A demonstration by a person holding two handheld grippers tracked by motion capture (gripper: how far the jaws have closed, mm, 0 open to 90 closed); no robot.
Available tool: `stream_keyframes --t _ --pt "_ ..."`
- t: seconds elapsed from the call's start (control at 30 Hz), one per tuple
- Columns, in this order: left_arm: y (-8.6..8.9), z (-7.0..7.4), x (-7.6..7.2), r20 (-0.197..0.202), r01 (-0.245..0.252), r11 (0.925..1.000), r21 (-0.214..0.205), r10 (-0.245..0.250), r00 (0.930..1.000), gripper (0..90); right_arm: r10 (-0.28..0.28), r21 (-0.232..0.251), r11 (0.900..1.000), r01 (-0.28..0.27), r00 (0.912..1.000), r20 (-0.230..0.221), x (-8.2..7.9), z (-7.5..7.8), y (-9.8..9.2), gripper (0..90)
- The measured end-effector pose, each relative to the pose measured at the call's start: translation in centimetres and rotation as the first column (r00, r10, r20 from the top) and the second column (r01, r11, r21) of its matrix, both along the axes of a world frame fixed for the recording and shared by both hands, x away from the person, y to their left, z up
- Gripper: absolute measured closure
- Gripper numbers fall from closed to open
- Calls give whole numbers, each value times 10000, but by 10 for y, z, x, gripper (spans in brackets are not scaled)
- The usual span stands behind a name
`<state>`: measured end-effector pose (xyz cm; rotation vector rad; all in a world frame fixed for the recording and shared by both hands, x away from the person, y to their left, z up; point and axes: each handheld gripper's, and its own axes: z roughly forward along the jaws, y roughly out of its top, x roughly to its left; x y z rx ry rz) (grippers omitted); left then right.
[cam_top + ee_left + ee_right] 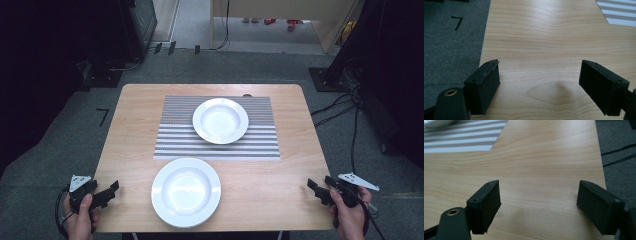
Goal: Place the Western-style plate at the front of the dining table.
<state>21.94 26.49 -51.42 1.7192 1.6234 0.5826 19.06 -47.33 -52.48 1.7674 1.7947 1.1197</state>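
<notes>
Two white plates lie on the wooden table (280,185). One plate (220,120) rests on a grey striped placemat (216,146) at the middle back. The other plate (186,191) sits on bare wood near the front edge. My left gripper (111,190) hovers at the front left corner, open and empty, left of the near plate. My right gripper (316,187) hangs at the front right corner, open and empty as well. In the left gripper view the gripper (539,82) spreads its jaws wide over bare wood. The right gripper (539,202) looks the same in its own view.
The placemat's corner (619,11) lies ahead and right of the left gripper; the mat (461,137) and a plate rim (437,122) lie ahead and left of the right one. Grey carpet (70,130) surrounds the table, with cables (345,107) at the right.
</notes>
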Motion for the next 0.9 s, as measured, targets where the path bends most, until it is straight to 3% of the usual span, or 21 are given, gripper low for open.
stream_keyframes --t 0.1,0.2,0.33,0.43,0.9 --pt "-7 -2 0 20 105 9981 614 -106 9999 169 -8 -544 9985 6 10000 -40 1 0 5 194" --pt "-15 -4 -1 42 204 9904 1364 -211 9998 167 65 -1097 9939 -76 9999 -105 2 0 11 188" --pt "-16 -4 -1 35 287 9903 1356 -294 9996 160 98 -1700 9854 -131 9997 -204 2 0 18 186" --pt "-16 -4 -1 35 288 9904 1350 -296 9996 159 204 -2373 9711 -272 9993 -309 3 -1 25 154" --pt "-15 -4 -1 8 369 9902 1346 -373 9993 151 206 -2362 9713 -279 9992 -337 3 -1 27 142"
